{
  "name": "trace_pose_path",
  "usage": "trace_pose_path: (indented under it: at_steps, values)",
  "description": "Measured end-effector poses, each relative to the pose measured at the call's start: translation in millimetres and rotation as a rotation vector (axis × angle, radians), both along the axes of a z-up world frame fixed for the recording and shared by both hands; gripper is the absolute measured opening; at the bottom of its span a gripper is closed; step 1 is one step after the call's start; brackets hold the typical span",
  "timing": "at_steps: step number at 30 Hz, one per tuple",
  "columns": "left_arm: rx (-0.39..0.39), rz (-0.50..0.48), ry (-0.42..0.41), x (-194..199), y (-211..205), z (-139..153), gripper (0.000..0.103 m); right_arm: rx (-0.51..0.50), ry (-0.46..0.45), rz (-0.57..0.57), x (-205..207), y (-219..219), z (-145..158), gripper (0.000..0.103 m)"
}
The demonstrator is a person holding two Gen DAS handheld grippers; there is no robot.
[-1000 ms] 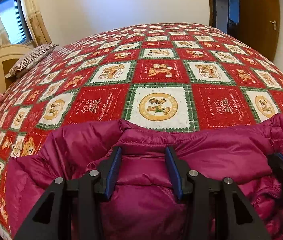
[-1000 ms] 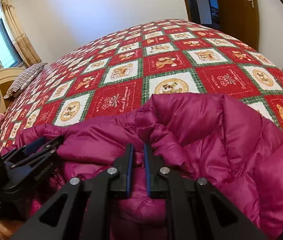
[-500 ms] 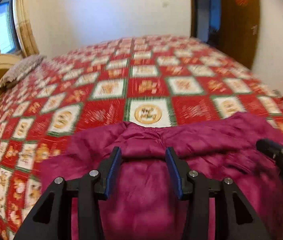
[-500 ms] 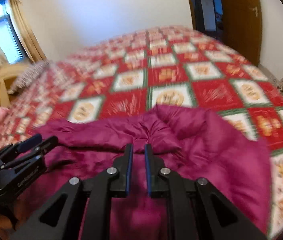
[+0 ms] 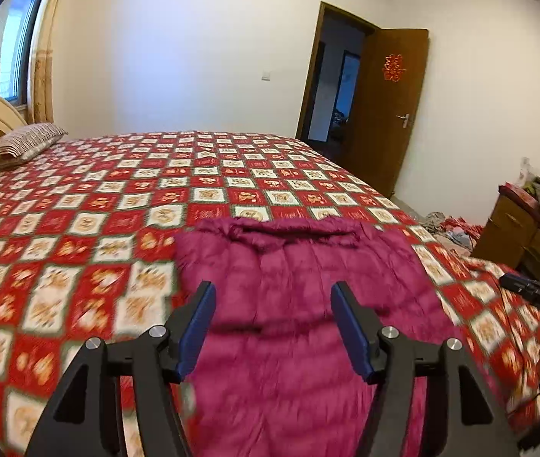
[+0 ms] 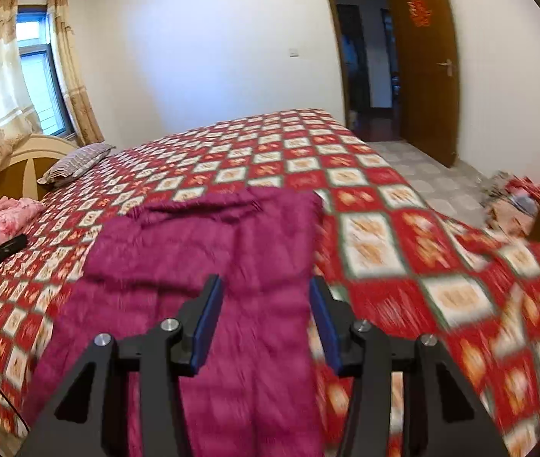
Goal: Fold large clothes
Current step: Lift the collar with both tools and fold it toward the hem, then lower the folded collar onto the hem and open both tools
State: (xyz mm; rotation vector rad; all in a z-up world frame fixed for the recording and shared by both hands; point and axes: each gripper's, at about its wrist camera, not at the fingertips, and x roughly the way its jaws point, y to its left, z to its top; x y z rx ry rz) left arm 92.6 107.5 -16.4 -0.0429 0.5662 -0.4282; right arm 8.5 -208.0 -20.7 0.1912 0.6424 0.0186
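Left hand-held gripper (image 5: 273, 323) and right hand-held gripper (image 6: 266, 318) both point forward and slightly downward, their jaws just opened wide with nothing clamped between the blue pads.

I see white walls (image 5: 193, 57), a curtained window (image 6: 33, 76) letting in daylight, and an open brown door (image 5: 388, 114). A bed (image 5: 79, 228) with a red checked cover carries a striped pillow (image 5: 22, 144); a wooden dresser (image 5: 517, 232) stands right.

Magenta puffer jacket (image 5: 300, 297) flat on red patchwork bedspread (image 5: 79, 228), left gripper (image 5: 271, 323) just opened above it, empty
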Motion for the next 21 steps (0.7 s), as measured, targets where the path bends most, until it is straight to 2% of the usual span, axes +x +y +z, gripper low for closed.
trace_pose_path:
  at_steps: [4,7,10,12,15,16,21]
  values:
    - [0.007,-0.005,-0.003,-61,31,-11,0.064,-0.033,0.038,-0.022,-56,-11,-6,0.05]
    - [-0.006,0.0,0.021,-95,51,-27,0.064,-0.012,0.078,-0.008,-84,-15,-15,0.05]
    - [0.039,0.032,0.061,-118,58,-51,0.067,0.007,0.138,0.008,-100,-11,-36,0.05]
    - [0.057,0.048,0.099,-124,61,-65,0.067,0.007,0.181,0.009,-105,-7,-55,0.05]
    - [0.046,0.055,0.162,-133,63,-89,0.067,0.061,0.218,0.01,-101,-2,-77,0.05]
    - [0.043,0.066,0.182,-133,62,-99,0.067,0.061,0.226,0.005,-111,-5,-83,0.05]
    - [0.067,0.098,0.293,-126,58,-136,0.067,0.058,0.29,0.017,-108,0,-110,0.05]
